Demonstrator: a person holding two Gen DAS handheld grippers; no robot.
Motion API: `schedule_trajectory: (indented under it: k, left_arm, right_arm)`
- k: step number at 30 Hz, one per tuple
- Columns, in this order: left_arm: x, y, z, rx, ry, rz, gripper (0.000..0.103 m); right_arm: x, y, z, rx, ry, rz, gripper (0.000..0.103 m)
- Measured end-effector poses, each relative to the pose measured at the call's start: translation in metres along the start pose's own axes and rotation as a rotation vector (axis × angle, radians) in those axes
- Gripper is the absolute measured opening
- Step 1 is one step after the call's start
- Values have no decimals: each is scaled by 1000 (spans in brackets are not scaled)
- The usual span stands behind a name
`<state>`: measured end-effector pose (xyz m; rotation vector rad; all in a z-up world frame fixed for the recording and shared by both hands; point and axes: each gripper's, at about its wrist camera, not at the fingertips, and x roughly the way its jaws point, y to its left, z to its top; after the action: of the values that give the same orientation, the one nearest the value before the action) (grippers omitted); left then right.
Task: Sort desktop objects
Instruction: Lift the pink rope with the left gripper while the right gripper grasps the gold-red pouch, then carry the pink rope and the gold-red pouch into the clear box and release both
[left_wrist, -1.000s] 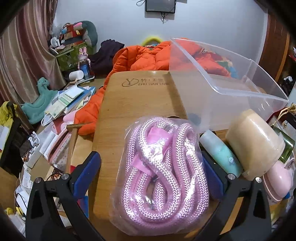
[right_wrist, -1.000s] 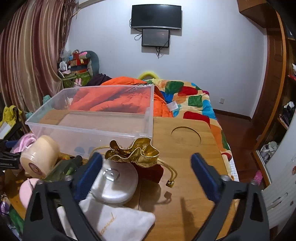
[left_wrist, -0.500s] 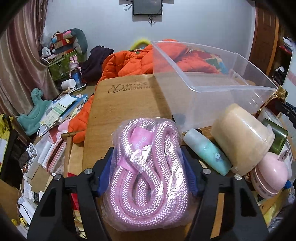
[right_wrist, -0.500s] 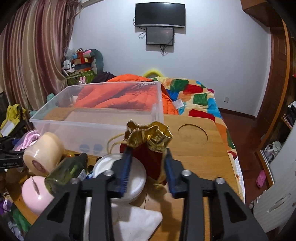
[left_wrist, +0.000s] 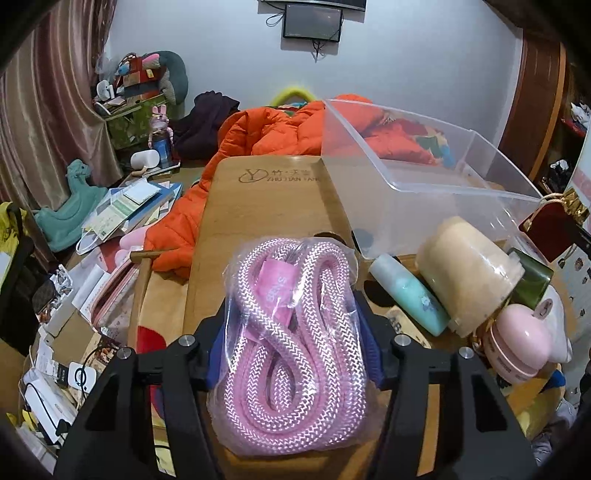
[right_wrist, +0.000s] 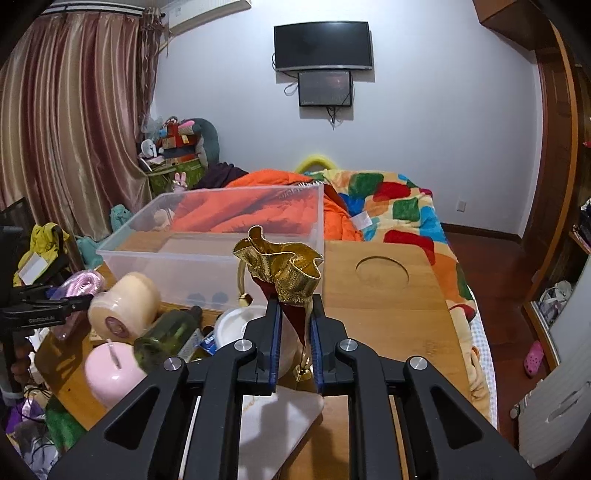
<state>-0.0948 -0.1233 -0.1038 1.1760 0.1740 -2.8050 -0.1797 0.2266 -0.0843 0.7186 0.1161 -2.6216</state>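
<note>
My left gripper (left_wrist: 293, 328) is shut on a clear bag of pink braided rope (left_wrist: 295, 339) and holds it above the wooden desk (left_wrist: 258, 206). My right gripper (right_wrist: 294, 317) is shut on a red pouch with a gold drawstring top (right_wrist: 284, 269), lifted off the desk. The pouch also shows at the right edge of the left wrist view (left_wrist: 550, 225). An empty clear plastic bin (right_wrist: 207, 247) stands ahead of both grippers, also in the left wrist view (left_wrist: 424, 184).
On the desk by the bin lie a cream roll (right_wrist: 123, 306), a green bottle (right_wrist: 166, 336), a pink round jar (right_wrist: 110, 369), a teal tube (left_wrist: 406, 291), a white round case (right_wrist: 236, 325) and a white cloth pouch (right_wrist: 277, 417). Bed with orange jacket (right_wrist: 258, 206) behind.
Both grippers closed from open: the left on the rope bag, the right on the pouch. Both objects have since risen off the desk.
</note>
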Motion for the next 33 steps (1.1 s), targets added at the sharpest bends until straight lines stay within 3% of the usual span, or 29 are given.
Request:
schedule_trajectory:
  k: [15, 33]
  left_arm:
    - [-58, -2, 3, -12, -122, -21, 57]
    - [-90, -40, 58, 63, -256, -91, 57]
  right_arm:
    - [-47, 15, 16, -18, -98, 21, 12]
    - [-50, 12, 46, -31, -148, 60, 12]
